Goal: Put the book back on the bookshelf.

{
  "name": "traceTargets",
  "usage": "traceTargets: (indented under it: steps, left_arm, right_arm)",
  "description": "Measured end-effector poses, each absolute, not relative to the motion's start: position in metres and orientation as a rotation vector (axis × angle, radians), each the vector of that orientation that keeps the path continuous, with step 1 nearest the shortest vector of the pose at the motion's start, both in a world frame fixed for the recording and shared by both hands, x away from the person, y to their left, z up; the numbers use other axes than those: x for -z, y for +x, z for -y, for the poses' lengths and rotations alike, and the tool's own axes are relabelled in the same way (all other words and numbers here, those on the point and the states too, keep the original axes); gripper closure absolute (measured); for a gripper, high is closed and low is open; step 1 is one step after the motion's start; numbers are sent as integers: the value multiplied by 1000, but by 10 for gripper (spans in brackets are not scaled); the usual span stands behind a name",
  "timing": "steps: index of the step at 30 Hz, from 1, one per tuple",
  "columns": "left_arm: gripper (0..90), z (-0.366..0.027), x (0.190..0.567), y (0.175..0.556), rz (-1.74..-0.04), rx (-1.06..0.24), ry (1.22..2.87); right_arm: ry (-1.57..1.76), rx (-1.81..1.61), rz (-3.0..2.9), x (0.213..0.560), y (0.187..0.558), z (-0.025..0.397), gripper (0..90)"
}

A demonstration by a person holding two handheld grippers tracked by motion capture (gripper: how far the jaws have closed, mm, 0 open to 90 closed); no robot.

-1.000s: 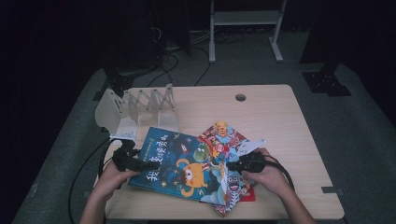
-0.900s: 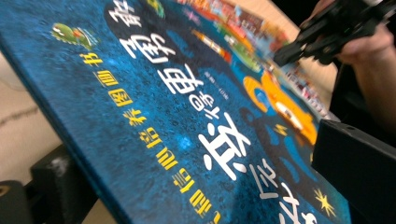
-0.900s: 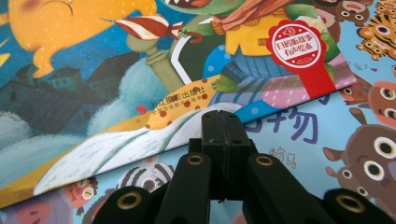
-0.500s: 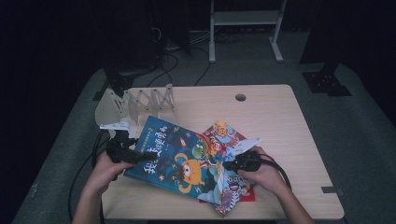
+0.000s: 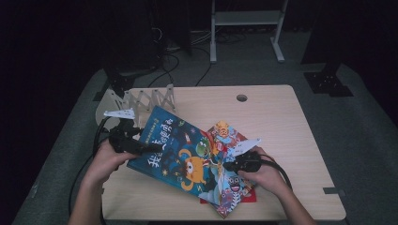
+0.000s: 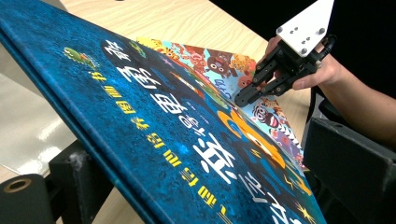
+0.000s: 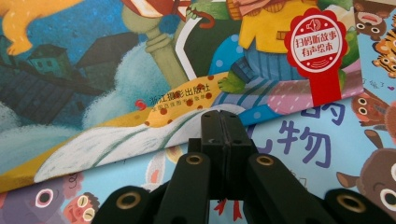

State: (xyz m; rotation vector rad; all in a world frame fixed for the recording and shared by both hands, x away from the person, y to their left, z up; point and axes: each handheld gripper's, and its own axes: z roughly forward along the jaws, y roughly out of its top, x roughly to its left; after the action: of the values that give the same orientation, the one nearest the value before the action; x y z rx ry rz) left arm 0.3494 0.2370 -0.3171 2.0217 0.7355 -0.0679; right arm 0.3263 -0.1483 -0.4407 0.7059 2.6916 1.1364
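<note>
Left gripper (image 5: 151,148): clamped on the left edge of the blue book (image 5: 180,152), lifting that side off the table (image 5: 281,126).
Blue book: tilted, lying partly over the colourful book (image 5: 232,187).
Right gripper (image 5: 228,165): jaws pressed together, nothing between them, tip at the blue book's right edge, over the colourful book.

Lower book (image 5: 234,192) mostly hidden under blue book (image 5: 180,152); left tongs' (image 5: 149,148) tips cut off.
</note>
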Motion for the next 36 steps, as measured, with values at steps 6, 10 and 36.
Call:
traceTargets:
  steps: [6,10,36]
  left_arm:
    - [92,-230,307,355,-739,63,2045]
    - [143,-228,300,361,-745,72,2050]
    - [527,-193,250,412,-777,98,2212]
  right_arm:
    - [699,-1137,-2691,441,327,149,884]
    - [705,-1137,-2697,440,326,148,870]
    - [721,-1209,-2694,444,325,144,891]
